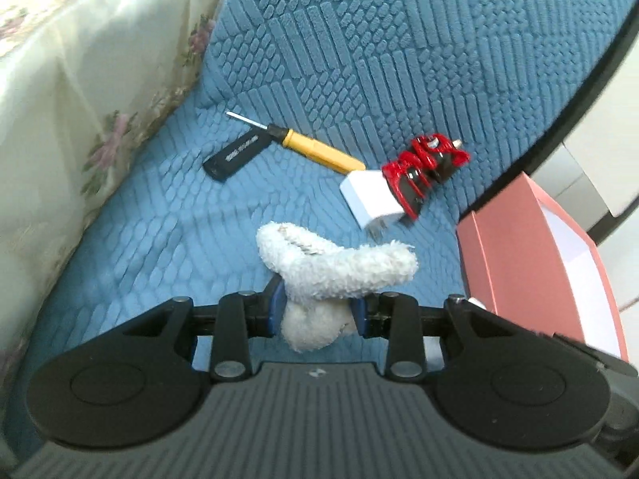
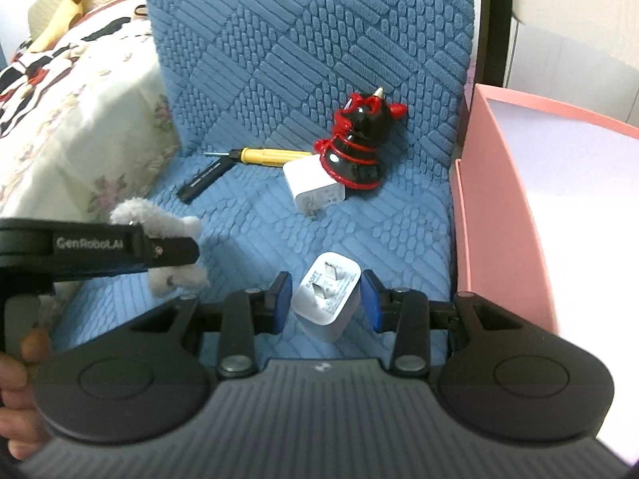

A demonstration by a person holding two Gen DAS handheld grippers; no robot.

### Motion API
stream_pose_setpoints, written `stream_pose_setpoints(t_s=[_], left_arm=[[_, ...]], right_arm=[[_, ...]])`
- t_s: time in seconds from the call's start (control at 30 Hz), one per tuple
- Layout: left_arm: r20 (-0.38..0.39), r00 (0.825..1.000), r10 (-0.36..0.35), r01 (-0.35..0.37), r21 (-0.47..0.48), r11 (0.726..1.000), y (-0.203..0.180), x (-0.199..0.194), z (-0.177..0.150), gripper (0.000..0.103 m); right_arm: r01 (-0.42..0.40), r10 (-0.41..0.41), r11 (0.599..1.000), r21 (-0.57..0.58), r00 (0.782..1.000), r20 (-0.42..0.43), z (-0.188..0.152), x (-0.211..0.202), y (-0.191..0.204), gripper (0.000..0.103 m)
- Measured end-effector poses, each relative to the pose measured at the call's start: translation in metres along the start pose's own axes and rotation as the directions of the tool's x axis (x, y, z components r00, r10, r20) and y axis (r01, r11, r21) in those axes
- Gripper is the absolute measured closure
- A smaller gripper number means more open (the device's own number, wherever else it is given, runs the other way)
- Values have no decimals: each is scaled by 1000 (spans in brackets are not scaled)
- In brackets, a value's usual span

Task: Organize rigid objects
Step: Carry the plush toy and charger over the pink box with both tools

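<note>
Charger (image 2: 325, 299) sits between the right gripper's (image 2: 325, 299) spread fingers, apparently unclamped, above the seat (image 2: 399, 231); left gripper (image 1: 319, 311) clamps a plush (image 1: 335, 267); next, likely closing, then carrying to the box (image 2: 499, 199).

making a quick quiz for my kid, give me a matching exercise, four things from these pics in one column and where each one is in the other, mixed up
Things:
1. fluffy white toy
2. yellow screwdriver
3. red and black figurine
4. pink box

Places:
A. beside the seat, off its right edge
B. on the blue seat cover, tip over a black stick
C. between the left gripper's fingers
D. against a white charger on the seat

Pairs: 1-C, 2-B, 3-D, 4-A
</note>
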State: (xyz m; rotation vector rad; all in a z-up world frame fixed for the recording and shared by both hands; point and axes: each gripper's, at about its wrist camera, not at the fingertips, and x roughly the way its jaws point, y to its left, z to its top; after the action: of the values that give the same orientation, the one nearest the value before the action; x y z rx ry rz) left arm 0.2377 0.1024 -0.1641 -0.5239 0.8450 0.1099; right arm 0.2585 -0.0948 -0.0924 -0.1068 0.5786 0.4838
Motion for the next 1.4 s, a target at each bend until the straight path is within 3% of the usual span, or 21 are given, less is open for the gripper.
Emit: stream_pose_setpoints(t_s=[0.37, 0.67, 1.03, 1.2, 1.4], left_arm=[[2, 1000, -3, 3, 57, 998, -9, -44, -47, 64], [-22, 1000, 3, -3, 9, 1000, 1, -59, -80, 64], [-45, 999, -5, 5, 0, 1000, 2, -48, -82, 64], [-55, 998, -19, 19, -8, 1000, 3, -44, -82, 64], [-61, 998, -23, 22, -28, 999, 7, -44, -79, 64]], right_arm=[[0, -1, 1000, -10, 999, -48, -34, -30, -2, 63], [-25, 25, 1000, -4, 998, -64, -51, -42, 2, 63], [4, 2, 998, 70, 996, -85, -57, -34, -1, 60], [21, -1, 988, 155, 992, -125, -62, -24, -5, 60], [33, -12, 987, 156, 991, -130, -61, -22, -2, 67]])
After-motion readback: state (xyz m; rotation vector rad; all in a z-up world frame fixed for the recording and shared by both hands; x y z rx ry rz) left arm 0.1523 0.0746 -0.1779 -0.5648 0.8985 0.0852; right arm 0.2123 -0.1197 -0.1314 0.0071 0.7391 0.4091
